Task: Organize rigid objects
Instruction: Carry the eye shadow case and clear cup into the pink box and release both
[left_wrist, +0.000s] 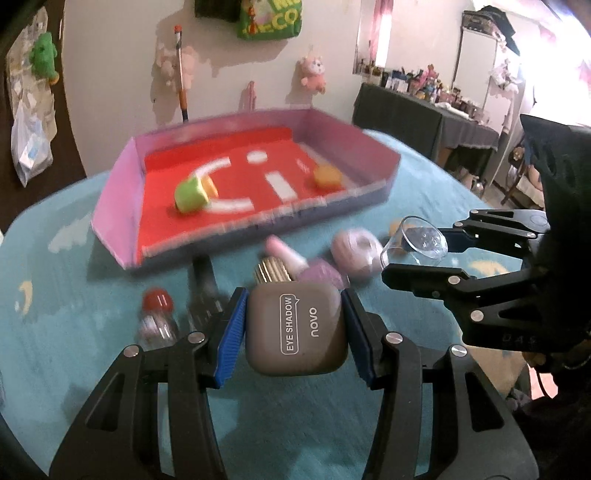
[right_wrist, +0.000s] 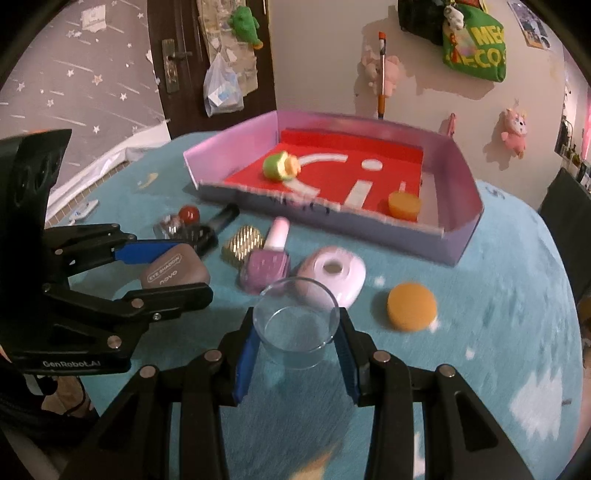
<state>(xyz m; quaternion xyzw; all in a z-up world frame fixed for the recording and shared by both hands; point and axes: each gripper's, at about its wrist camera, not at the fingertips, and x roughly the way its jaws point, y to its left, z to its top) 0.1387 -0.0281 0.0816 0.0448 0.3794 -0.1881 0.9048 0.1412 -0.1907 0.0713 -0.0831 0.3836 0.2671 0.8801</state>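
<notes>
Surface: teal cloth with pale patches, under a cream wall hung with plush toys and a green bag.
Eye shadow case: brown-grey case marked "EYE SHADOW", at the 6 o'clock side of the left wrist view, raised off the cloth.
Left gripper: left gripper is clamped on the case, one blue pad against each side.
Clear cup: small clear cup, mouth tilted toward the camera, at 6 o'clock from the tray in the right wrist view.
Right gripper: right gripper is pressed onto the cup's wall from both sides.
Tray: pink-walled tray with a red floor, at 12 o'clock from both grippers; inside it lie a green and yellow toy and an orange cylinder.
Loose things: purple polish bottle with a pink cap lies just beside a gold ribbed case; pink round box lies just at 3 o'clock from the bottle.
Further out: orange disc sits at 3 o'clock from the cup; red-capped jar and a black comb lie at 10 o'clock.
</notes>
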